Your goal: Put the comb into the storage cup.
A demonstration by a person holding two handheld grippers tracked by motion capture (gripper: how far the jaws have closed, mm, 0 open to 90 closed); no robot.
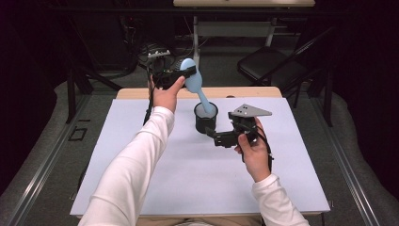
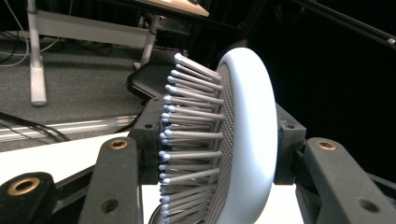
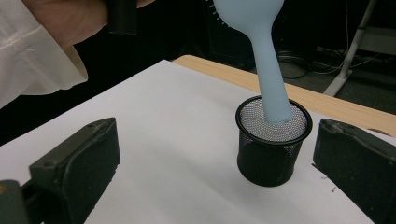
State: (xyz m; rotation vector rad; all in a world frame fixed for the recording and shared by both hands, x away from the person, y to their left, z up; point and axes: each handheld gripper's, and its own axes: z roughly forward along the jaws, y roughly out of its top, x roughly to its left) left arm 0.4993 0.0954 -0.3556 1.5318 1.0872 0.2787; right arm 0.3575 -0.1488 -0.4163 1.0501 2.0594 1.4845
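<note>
Beyond table (image 1: 141, 188): folding chair (image 1: 268, 63), cables (image 1: 141, 52) (right tool (image 1: 214, 136) beside cup (image 1: 205, 117)).

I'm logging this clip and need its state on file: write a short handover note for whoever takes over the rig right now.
Left gripper: shut on the head of the light blue hairbrush, held above the far side of the table.
Right gripper: open, empty, its jaws either side of the black mesh cup without touching it.
Things: the cup stands upright on the white table sheet; the brush hangs handle-down, its handle tip just inside the cup's rim.
Done: brush gripped and lined up over the cup.
Left: lower the handle in fully, release the brush, and probably steady the cup with the right gripper.
</note>
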